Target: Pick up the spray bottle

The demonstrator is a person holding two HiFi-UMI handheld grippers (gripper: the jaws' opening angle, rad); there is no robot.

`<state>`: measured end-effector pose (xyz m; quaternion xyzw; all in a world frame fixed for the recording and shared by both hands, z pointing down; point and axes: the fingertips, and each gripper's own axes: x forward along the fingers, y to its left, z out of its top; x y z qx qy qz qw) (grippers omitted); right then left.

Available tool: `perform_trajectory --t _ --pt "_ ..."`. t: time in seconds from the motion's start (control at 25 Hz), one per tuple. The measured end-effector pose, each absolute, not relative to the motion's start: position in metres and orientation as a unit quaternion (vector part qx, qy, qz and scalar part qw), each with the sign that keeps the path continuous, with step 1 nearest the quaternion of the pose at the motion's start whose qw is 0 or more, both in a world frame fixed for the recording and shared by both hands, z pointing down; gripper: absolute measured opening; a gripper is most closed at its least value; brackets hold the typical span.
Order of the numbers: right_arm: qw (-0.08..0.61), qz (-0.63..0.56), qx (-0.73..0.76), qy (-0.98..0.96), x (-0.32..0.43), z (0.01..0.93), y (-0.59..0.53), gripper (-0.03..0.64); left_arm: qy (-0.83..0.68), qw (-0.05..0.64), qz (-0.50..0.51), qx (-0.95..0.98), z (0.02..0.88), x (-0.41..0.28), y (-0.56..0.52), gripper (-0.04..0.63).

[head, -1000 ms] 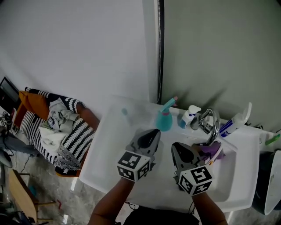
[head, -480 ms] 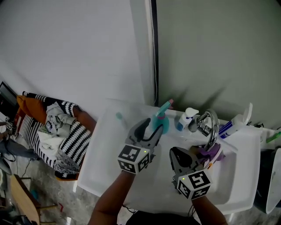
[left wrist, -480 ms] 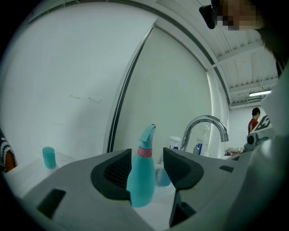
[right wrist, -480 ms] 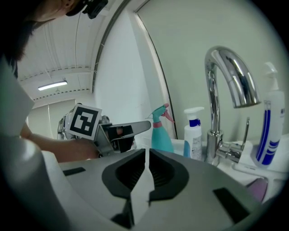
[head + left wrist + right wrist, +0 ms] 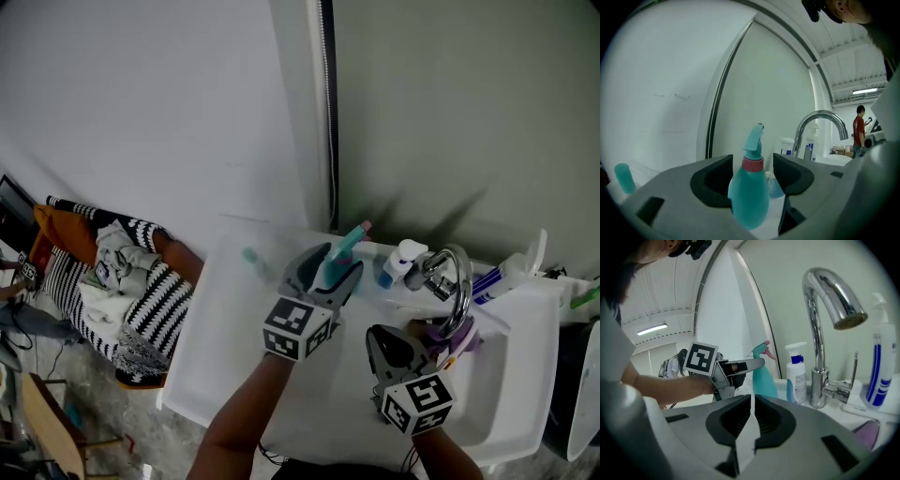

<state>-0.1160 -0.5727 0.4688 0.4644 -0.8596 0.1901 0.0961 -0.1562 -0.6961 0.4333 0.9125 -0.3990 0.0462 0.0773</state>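
Note:
A teal spray bottle [image 5: 330,270] with a pink collar stands at the back of the white sink [image 5: 216,347], left of the tap. My left gripper [image 5: 333,265] has reached it. Its jaws are opening, and in the left gripper view the bottle [image 5: 749,192] stands between the pads [image 5: 712,180] without being pressed. My right gripper [image 5: 380,336] hangs lower over the basin, its jaws shut with nothing in them [image 5: 753,401]. The right gripper view shows the bottle [image 5: 761,376] behind the left gripper [image 5: 740,366].
A chrome tap [image 5: 452,272] arches right of the bottle, with a white and blue pump bottle [image 5: 398,262] between them. A tall white bottle [image 5: 506,272] lies further right, above a purple object [image 5: 450,333]. A small teal cup [image 5: 249,254] stands left. Striped laundry [image 5: 122,281] is on the floor.
My left gripper has moved forward to the spray bottle and its jaws have opened on both sides of it. The right gripper has sunk a little in the basin.

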Motion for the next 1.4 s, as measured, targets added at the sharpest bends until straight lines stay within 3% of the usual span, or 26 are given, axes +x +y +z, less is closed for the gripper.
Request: perform_trajectory --t 0.56,0.72,1.4 --pt "0.106 0.213 0.453 -0.859 -0.119 0.492 -0.582 0.008 -0.372 0.012 0.057 0.927 0.430 -0.134 -0.719 0.238" --pt "0.109 0.208 0.454 -0.860 -0.121 0.492 -0.582 0.008 -0.366 -0.016 0.076 0.927 0.430 -0.129 -0.716 0.158" --pt "0.106 0.177 0.463 -0.862 -0.126 0.470 -0.573 0.008 -0.402 0.033 0.074 0.912 0.421 -0.154 -0.668 0.143"
